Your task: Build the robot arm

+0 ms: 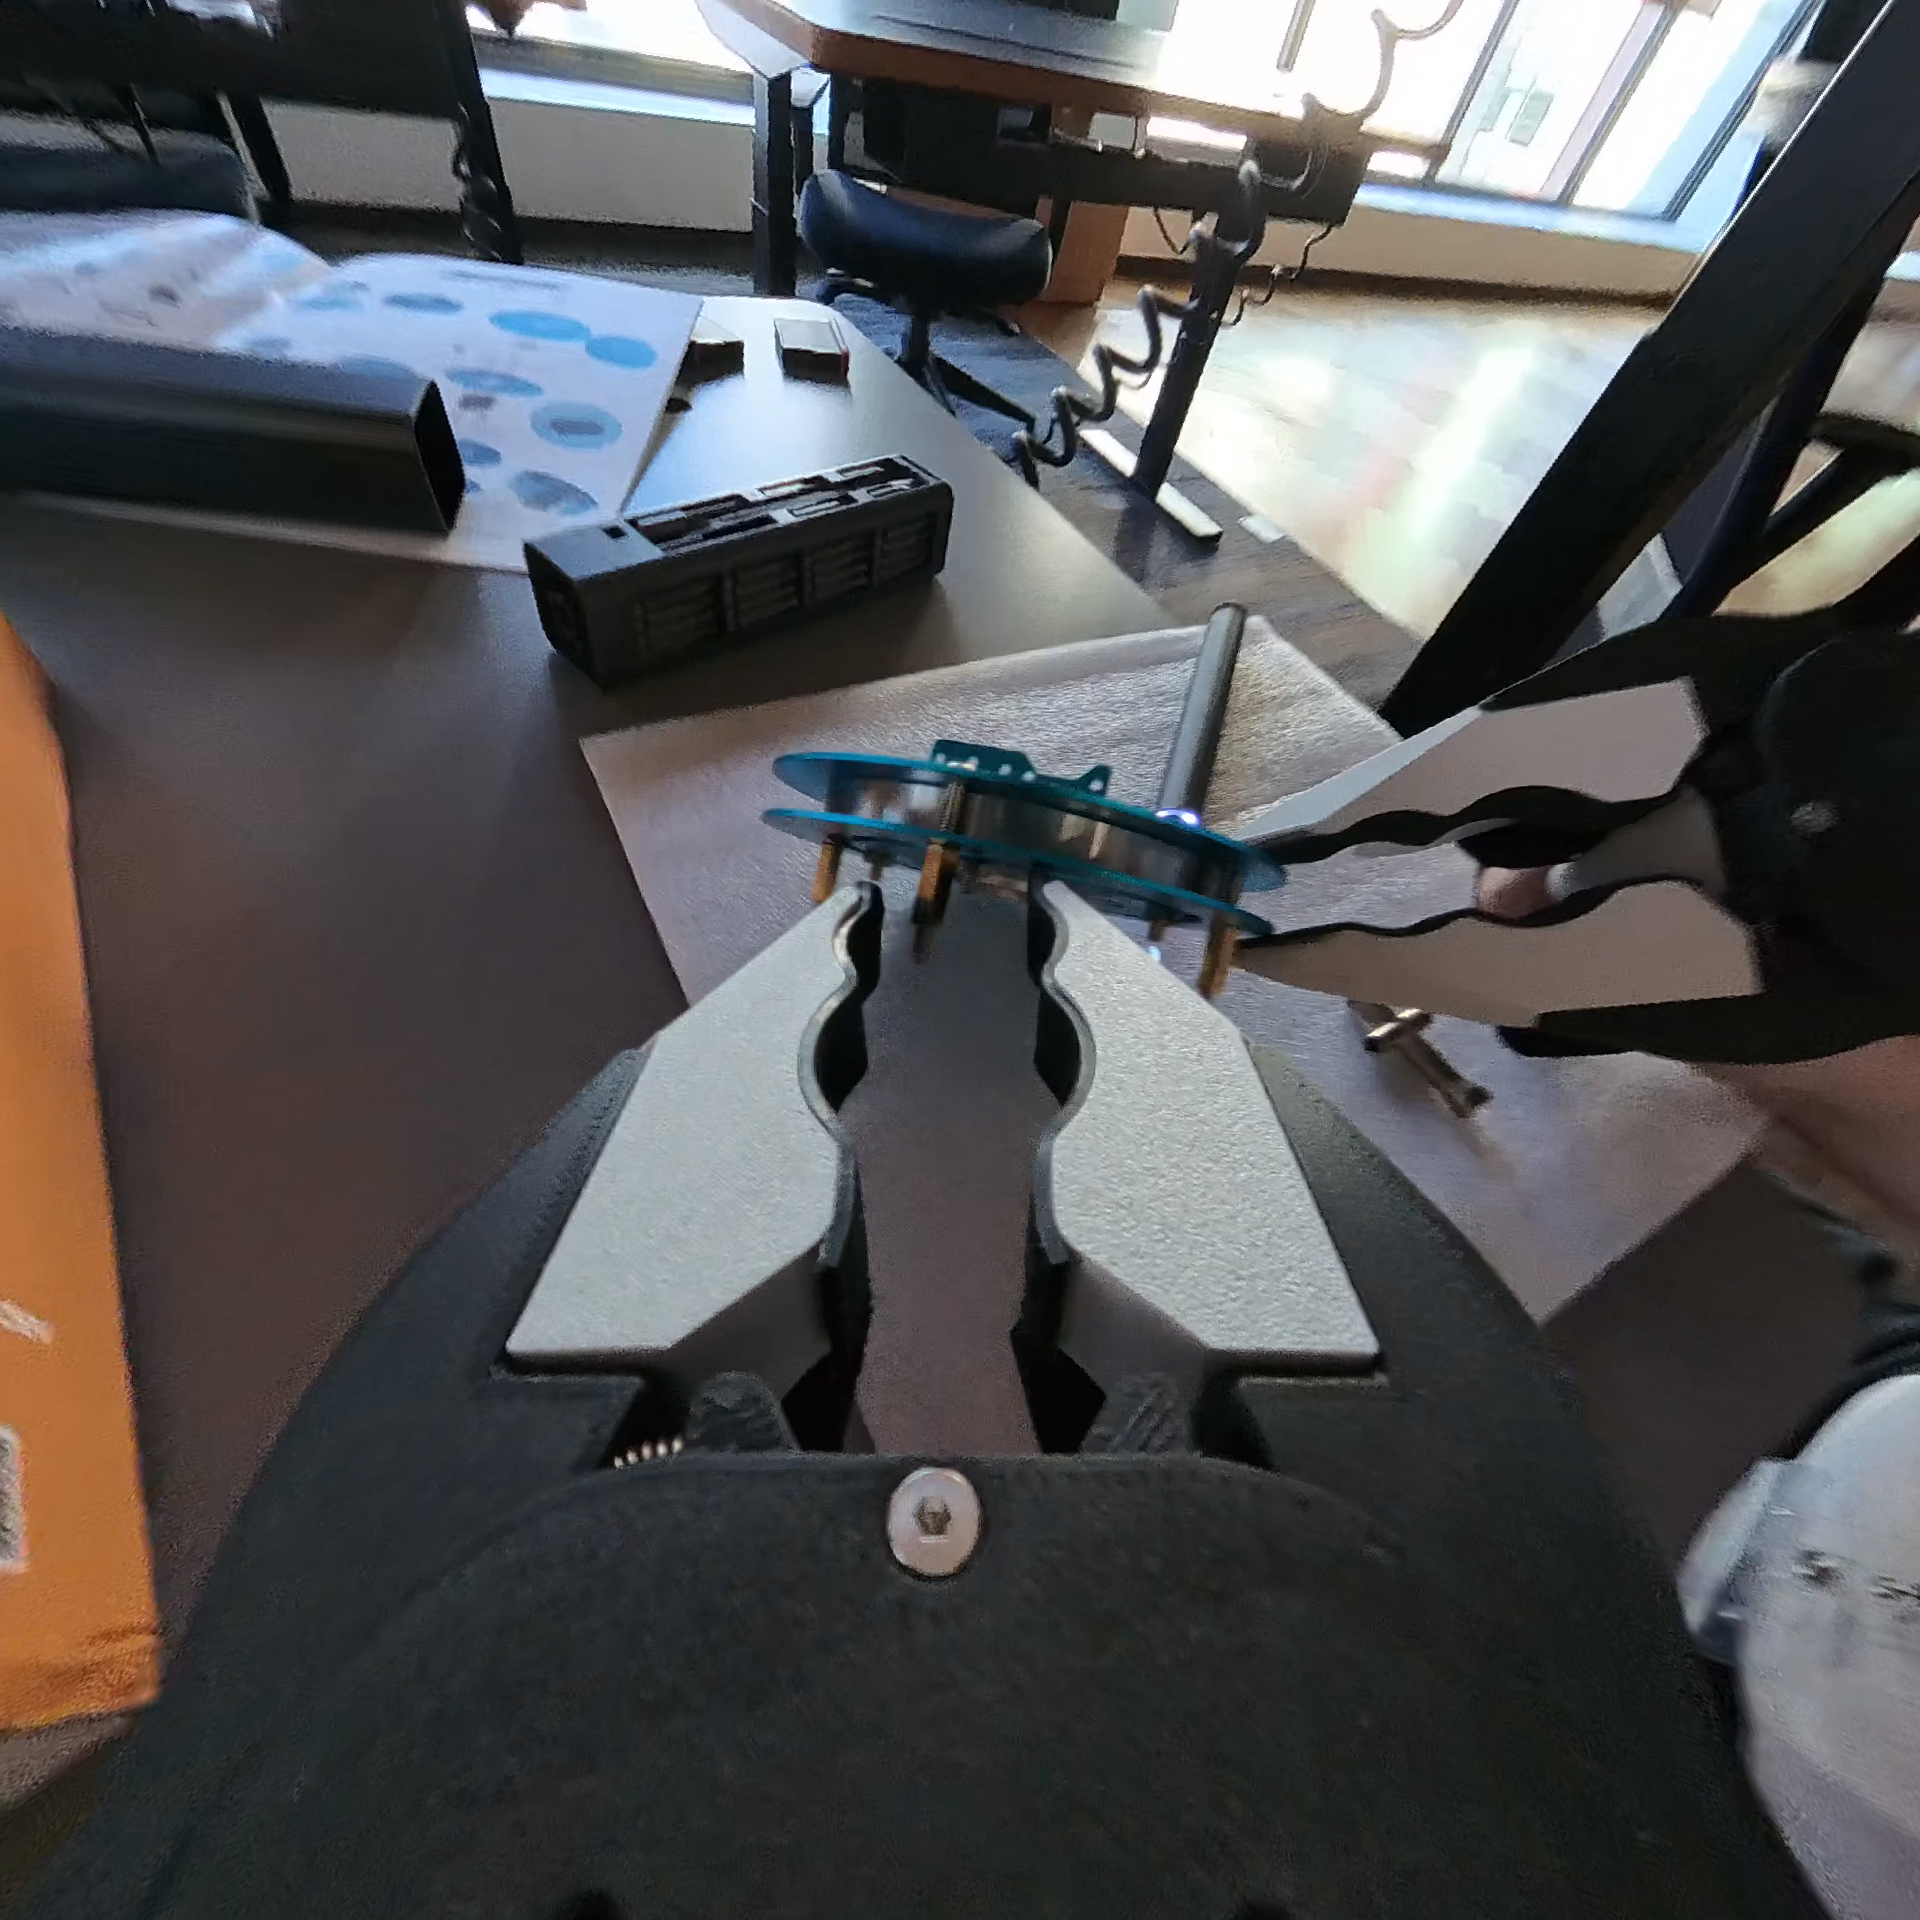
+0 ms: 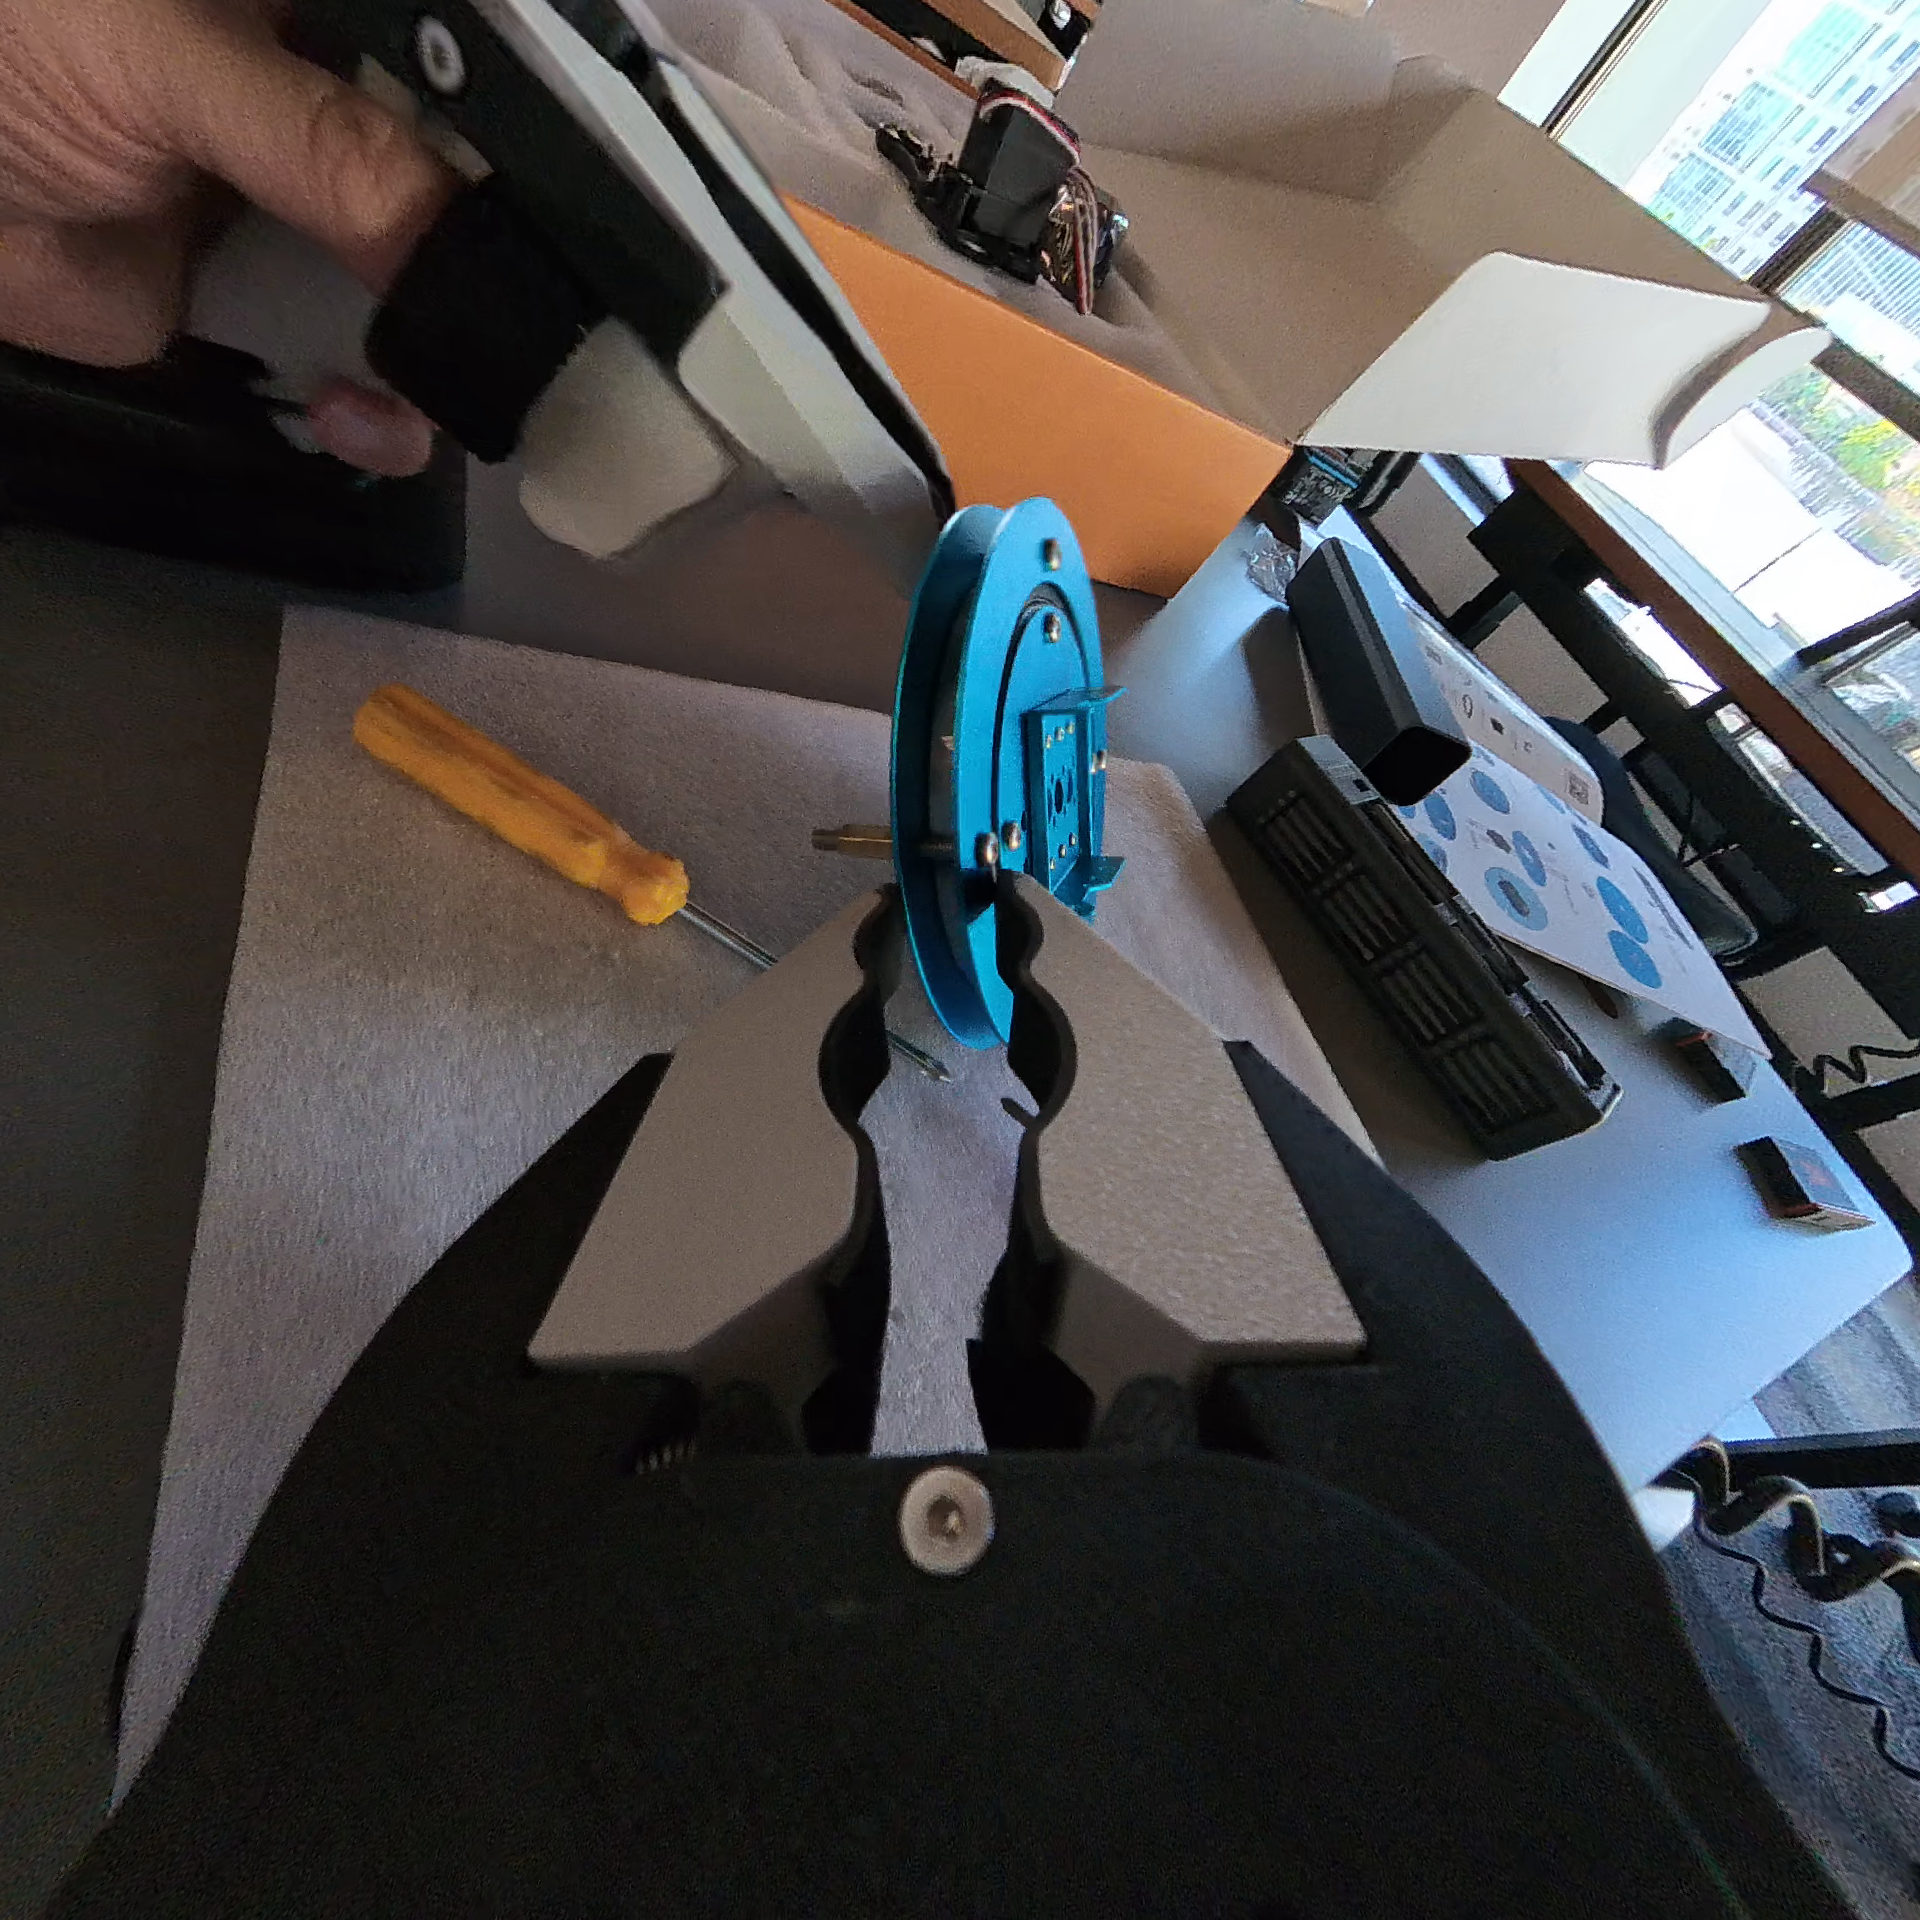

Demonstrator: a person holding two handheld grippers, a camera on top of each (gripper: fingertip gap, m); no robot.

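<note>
The right claw (image 2: 940,914) pinches the rim of a blue two-disc metal assembly (image 2: 1003,748), holding it on edge above a grey foam mat (image 2: 436,1039) on the table (image 2: 1621,1247). From the left wrist view the same assembly (image 1: 997,831) appears edge-on, its two discs joined by brass standoffs (image 1: 935,878), with the right claw (image 1: 1262,894) clamped on its far edge. The left claw (image 1: 951,904) sits spread just beneath the assembly, its tips near the standoffs; whether they touch is unclear through the blur. A yellow-handled screwdriver (image 2: 520,800) lies on the mat beside the assembly. A black screwdriver-bit case (image 1: 743,566) rests farther back on the table, near a printed sheet with blue circles (image 1: 520,364). An open orange-sided cardboard box (image 2: 1039,416) stands behind the mat. A person's hand (image 2: 156,187) grips the left claw's handle.
</note>
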